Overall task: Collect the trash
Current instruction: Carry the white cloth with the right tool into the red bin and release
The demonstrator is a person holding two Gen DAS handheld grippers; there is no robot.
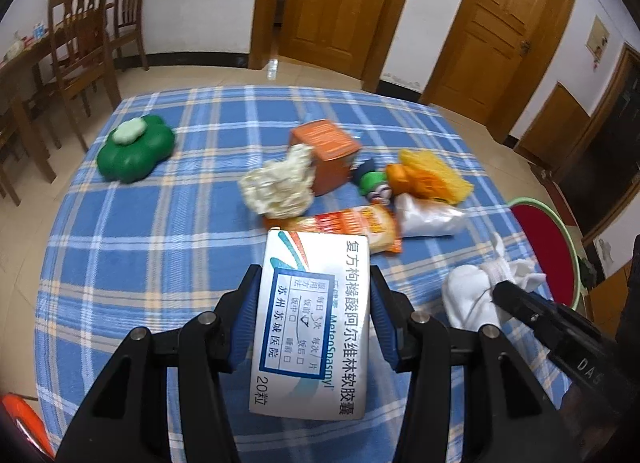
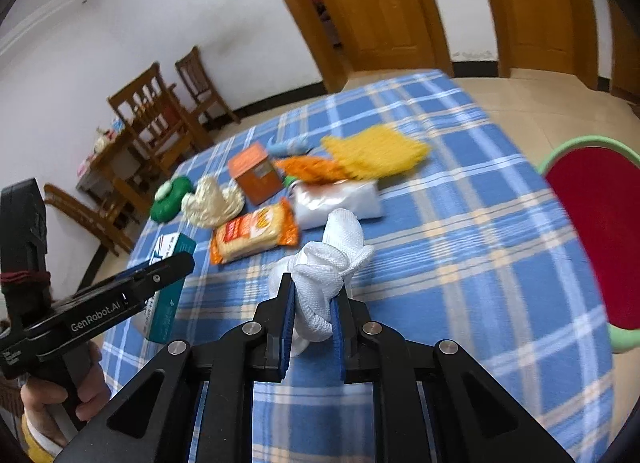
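Observation:
My left gripper [image 1: 314, 275] is shut on a white and teal medicine box [image 1: 312, 323], held above the blue plaid tablecloth [image 1: 152, 247]. The right wrist view shows that same box [image 2: 176, 243] from the side, in the left gripper [image 2: 176, 263]. My right gripper [image 2: 314, 291] is shut on a knotted white cloth wad [image 2: 332, 259], which sits at the right edge in the left wrist view [image 1: 472, 295]. On the table lie an orange snack packet [image 2: 256, 231], crumpled cream paper [image 2: 212, 201], an orange carton [image 2: 256, 175], a white plastic bag [image 2: 340, 199] and yellow netting [image 2: 376, 151].
A green clover-shaped container [image 1: 136, 147] stands at the table's far left, and a small green toy [image 1: 372, 183] sits beside the carton. A red stool with a green rim [image 2: 592, 231] is off the table's right side. Wooden chairs [image 1: 80, 43] stand by the wall.

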